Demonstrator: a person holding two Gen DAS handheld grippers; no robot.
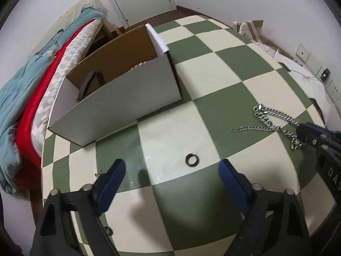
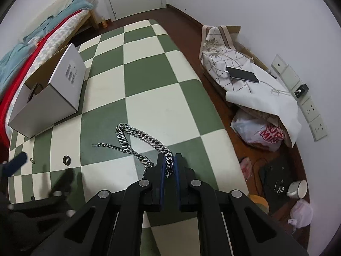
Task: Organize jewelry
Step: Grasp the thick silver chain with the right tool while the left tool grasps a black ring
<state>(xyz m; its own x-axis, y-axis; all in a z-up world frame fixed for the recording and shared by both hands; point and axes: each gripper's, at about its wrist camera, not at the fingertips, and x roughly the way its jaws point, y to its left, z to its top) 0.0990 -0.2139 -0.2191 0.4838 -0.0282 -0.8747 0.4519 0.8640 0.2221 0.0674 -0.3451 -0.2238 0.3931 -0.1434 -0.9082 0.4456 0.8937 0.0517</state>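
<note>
A thick silver chain (image 2: 136, 136) lies on the green-and-cream checkered table (image 2: 149, 68); it also shows in the left wrist view (image 1: 275, 115). My right gripper (image 2: 169, 162) is shut on one end of the chain, seen from the left wrist view (image 1: 307, 133) at the far right. A thinner chain (image 2: 110, 146) lies tangled with it. A small dark ring (image 1: 192, 160) lies just ahead of my left gripper (image 1: 172, 170), which is open and empty; the ring also shows in the right wrist view (image 2: 67, 160). A white cardboard box (image 1: 119, 98) stands open at the left, with a dark band (image 1: 87, 84) and beads (image 1: 139, 65) inside.
A tiny earring (image 2: 32, 160) lies near the table's left edge. A bed with red and teal bedding (image 1: 27, 98) runs along the table's left side. To the right, on the floor, are bags (image 2: 257, 132), a phone (image 2: 242, 74) and a mug (image 2: 297, 188).
</note>
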